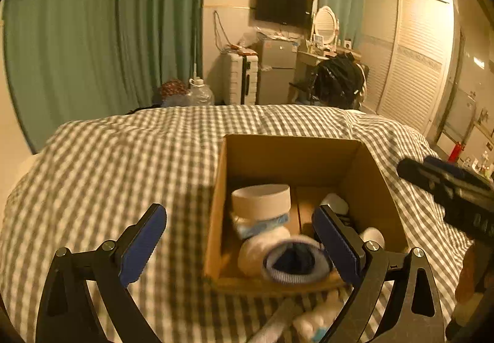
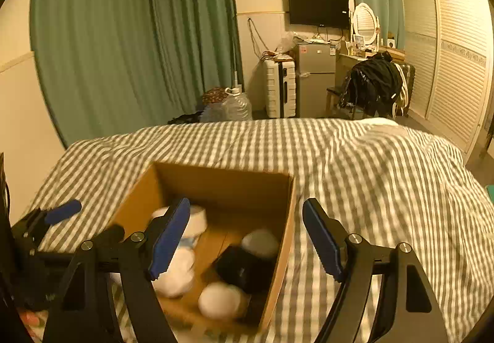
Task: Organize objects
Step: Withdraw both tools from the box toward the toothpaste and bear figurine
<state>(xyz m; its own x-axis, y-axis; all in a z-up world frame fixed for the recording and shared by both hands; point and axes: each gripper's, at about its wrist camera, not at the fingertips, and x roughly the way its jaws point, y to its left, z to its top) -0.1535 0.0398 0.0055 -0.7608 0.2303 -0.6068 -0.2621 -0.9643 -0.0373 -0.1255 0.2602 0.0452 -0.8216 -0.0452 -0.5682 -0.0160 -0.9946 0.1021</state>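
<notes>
An open cardboard box [image 1: 376, 188] sits on the checked bedspread [image 1: 123, 158]. It holds a white-lidded jar [image 1: 261, 204], a rolled sock with a dark opening [image 1: 293, 262] and small white items. My left gripper [image 1: 240, 241] is open and empty, spread across the box's left wall. In the right wrist view the box [image 2: 287, 238] holds the jar [image 2: 197, 219], a white ball [image 2: 219, 299], a dark item [image 2: 244, 269] and a white bundle [image 2: 179, 275]. My right gripper [image 2: 247, 238] is open and empty over the box's right wall.
A blurred white and blue item [image 1: 311, 321] lies on the bedspread in front of the box. The right gripper shows at the edge of the left view [image 1: 447, 185]. Beyond the bed stand green curtains [image 2: 139, 34], a suitcase [image 2: 281, 90], a small fridge [image 2: 315, 77] and a chair with dark clothes [image 2: 373, 80].
</notes>
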